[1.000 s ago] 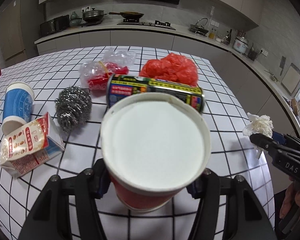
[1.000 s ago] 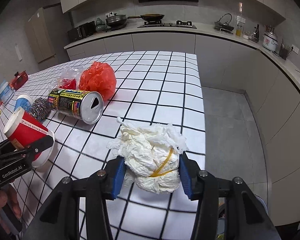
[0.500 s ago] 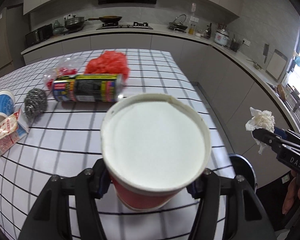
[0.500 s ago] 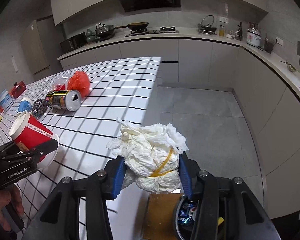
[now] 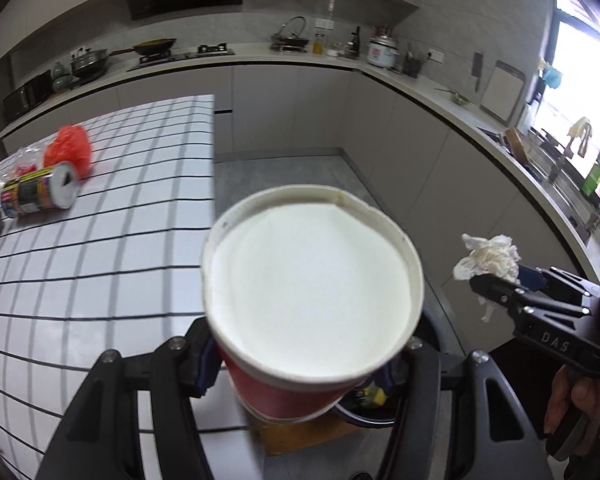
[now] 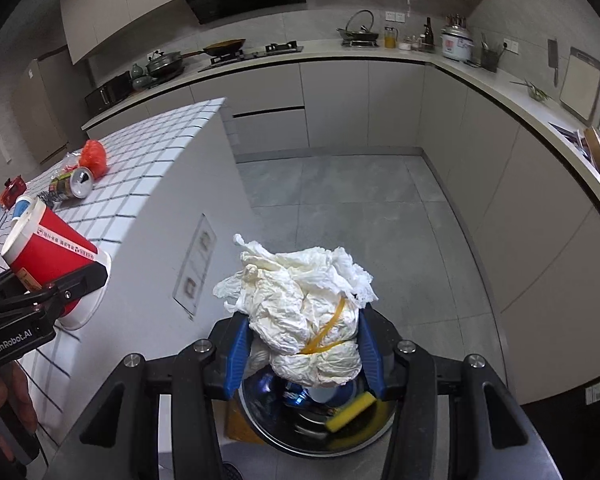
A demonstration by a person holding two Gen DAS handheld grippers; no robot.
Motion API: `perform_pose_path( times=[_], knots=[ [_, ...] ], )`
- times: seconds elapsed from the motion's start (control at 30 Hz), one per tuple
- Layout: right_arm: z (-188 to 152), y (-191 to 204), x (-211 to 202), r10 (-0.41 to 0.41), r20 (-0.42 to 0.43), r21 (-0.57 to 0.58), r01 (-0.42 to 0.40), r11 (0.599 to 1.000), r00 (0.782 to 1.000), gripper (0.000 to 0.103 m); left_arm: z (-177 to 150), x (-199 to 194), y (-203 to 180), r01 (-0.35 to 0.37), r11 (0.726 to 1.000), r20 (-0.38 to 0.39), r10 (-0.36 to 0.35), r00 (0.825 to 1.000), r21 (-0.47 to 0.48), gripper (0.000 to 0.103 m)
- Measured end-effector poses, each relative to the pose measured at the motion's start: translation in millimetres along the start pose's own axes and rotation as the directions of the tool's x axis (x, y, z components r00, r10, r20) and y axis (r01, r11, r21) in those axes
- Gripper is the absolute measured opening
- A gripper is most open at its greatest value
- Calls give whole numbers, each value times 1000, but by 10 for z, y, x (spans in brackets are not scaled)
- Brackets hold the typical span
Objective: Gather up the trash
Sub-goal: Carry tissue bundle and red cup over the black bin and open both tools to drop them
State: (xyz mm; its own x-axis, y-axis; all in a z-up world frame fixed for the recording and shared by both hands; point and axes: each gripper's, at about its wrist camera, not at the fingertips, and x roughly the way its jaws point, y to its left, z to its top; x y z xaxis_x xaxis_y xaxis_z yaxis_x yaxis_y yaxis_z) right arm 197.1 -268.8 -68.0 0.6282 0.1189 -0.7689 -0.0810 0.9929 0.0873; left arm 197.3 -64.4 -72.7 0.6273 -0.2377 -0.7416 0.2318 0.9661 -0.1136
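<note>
Below the tissue wad point(image 6: 304, 320) clamped by right fingers point(image 6: 236, 344), bin point(image 6: 316, 420) half hidden; left fingers point(image 5: 198, 354) gripping cup point(image 5: 312, 304)

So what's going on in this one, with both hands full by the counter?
A person is clearing trash from the tiled counter. The left hand-held gripper is shut on a red paper cup, and the right hand-held gripper is shut on a wad of white tissue bound with a rubber band. Both are off the counter's edge, the tissue above an open bin on the floor that already holds trash. A can and a red bag remain on the counter.
</note>
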Motion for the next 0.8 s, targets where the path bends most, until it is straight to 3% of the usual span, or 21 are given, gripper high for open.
perform_pose_path(
  times=[0.33, 0.8],
  knots=[
    [-548, -554, 241, 37, -104, -58, -43, 997, 994, 50, -412, 454, -621, 22, 1000, -82, -22, 996, 0, 61],
    [-886, -961, 623, 81, -169, -129, -104, 986, 982, 50, -800, 946, -781, -58, 997, -153, 49, 987, -54, 61]
  ],
)
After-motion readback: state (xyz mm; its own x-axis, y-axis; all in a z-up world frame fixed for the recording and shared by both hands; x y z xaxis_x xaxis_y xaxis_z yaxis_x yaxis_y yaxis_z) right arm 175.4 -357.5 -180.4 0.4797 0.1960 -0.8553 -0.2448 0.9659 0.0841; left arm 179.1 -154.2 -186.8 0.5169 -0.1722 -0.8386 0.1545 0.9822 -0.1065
